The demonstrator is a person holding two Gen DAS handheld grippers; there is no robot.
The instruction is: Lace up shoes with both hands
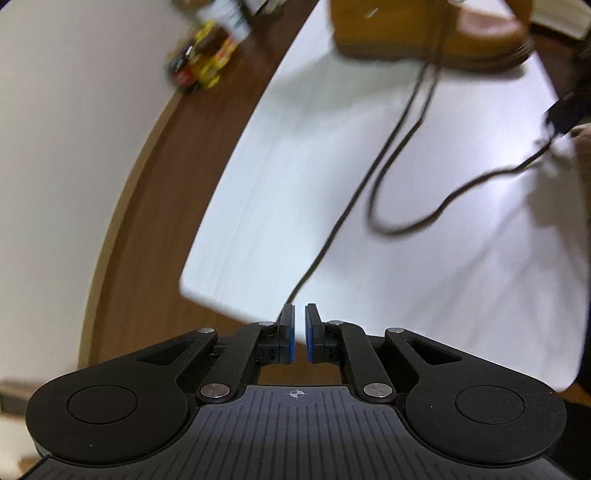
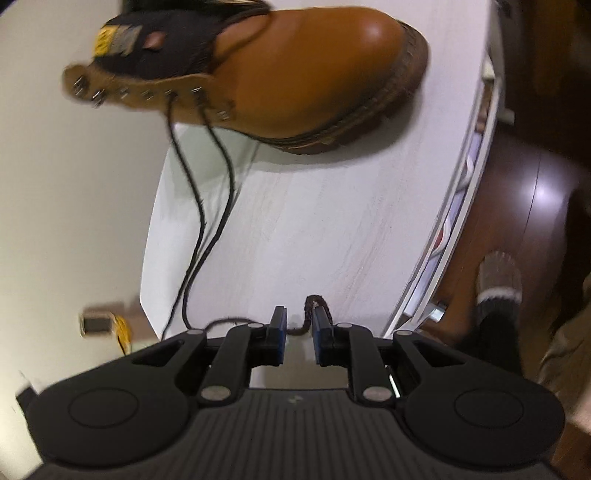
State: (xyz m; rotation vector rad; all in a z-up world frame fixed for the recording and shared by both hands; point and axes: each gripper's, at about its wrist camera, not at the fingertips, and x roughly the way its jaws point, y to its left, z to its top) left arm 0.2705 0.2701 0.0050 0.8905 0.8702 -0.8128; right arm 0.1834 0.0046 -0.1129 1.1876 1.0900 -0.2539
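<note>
left wrist, boot [image 1: 424,33] blurred (top cropped), lace [image 1: 380,173]

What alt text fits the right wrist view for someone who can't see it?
The right gripper hangs open over a white table, a dark lace end by its fingertips. Beyond it stands a tan leather boot, two lace strands trailing from its eyelets toward the gripper.

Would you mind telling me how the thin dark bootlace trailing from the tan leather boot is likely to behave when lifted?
The thin dark bootlace will probably be floppy: it lies in loose curves on the white tabletop. It looks light, and, being threaded through the tan leather boot, it should tug taut rather than come free.
</note>
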